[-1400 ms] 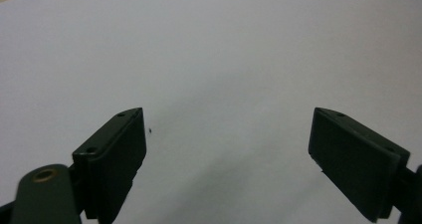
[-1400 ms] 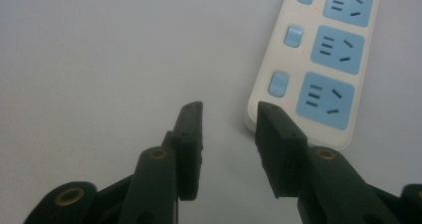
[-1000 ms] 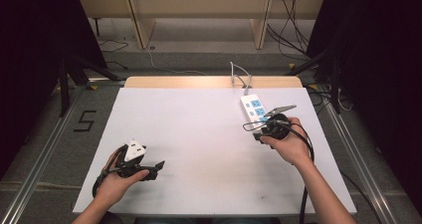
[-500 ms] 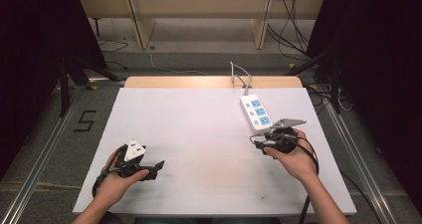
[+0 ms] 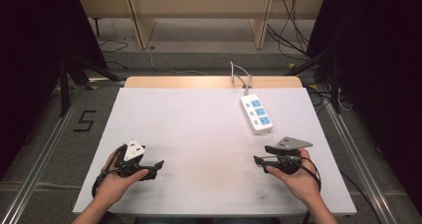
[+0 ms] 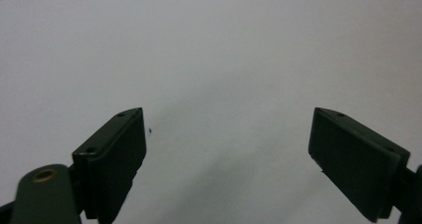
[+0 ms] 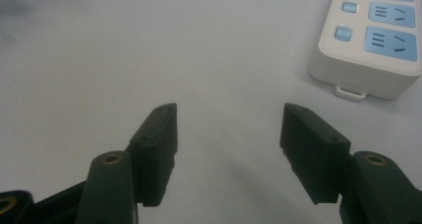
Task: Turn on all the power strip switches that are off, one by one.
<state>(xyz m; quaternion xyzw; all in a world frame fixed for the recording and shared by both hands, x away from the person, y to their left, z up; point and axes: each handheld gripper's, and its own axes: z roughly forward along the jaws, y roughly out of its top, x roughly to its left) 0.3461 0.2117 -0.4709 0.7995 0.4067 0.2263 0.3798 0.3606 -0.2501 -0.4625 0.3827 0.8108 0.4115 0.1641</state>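
A white power strip (image 5: pixel 256 113) with blue sockets lies at the back right of the white table (image 5: pixel 199 124), its grey cord running off the far edge. My right gripper (image 5: pixel 260 154) rests low near the front right, a short way in front of the strip and apart from it. Its jaws point left and have just been opening, with nothing between them. In the right gripper view the jaws (image 7: pixel 230 112) stand wide over bare table, and the power strip (image 7: pixel 378 40) lies at the upper right. My left gripper (image 5: pixel 157 168) sits at the front left, open and empty (image 6: pixel 229 119).
The table's wooden far edge (image 5: pixel 209 81) borders a floor with cables and shelf legs. Metal rails run along both sides of the table. A "5" mark (image 5: pixel 84 120) is on the floor at the left.
My right gripper has drawn back from the power strip toward the table's near edge and sunk lower, and its jaws have spread wider. The left hand has kept still.
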